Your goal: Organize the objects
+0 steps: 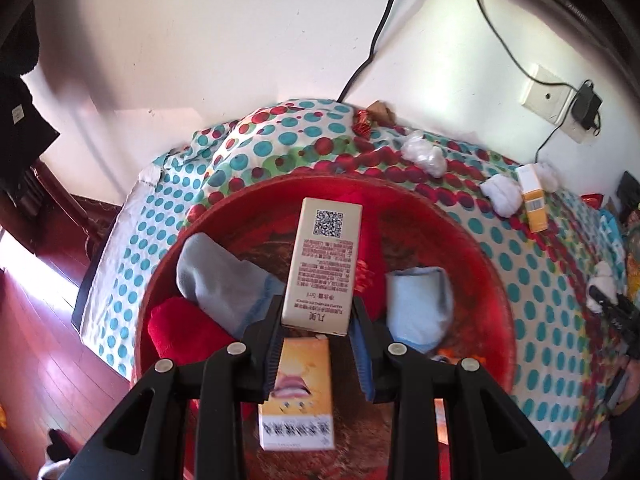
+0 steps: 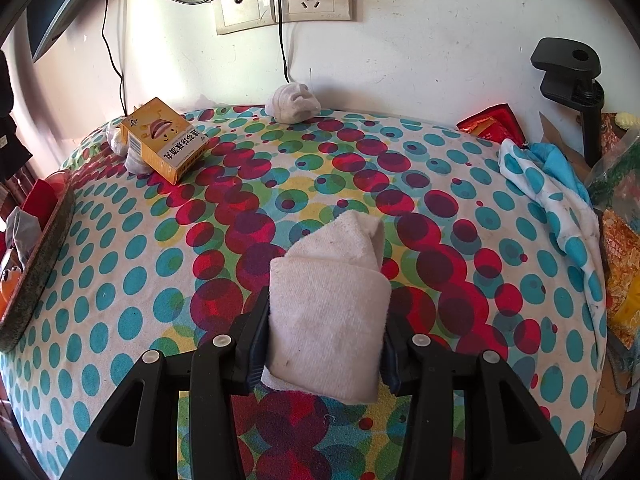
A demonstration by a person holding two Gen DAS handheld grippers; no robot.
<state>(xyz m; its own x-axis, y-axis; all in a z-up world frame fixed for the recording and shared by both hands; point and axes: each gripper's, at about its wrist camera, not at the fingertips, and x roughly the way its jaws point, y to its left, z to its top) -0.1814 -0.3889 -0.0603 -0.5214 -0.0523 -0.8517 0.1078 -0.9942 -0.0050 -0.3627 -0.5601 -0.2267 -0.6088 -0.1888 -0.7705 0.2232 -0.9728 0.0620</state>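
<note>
Partly cut off, the round red basin (image 1: 472,240) lies under the left gripper (image 1: 316,320), clamped on a tall beige printed carton (image 1: 326,268). Right gripper (image 2: 326,340) pinches a folded white sock (image 2: 332,312), whose underside is hidden, on the dotted cloth (image 2: 120,280).

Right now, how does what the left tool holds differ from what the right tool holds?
The left tool clamps a rigid beige box with a QR code and printed text; the right tool grips a soft, folded white sock, plain and unprinted. The beige box hangs over the red basin; the white sock sits over the dotted tablecloth. Both stick out forward past the fingers.
</note>
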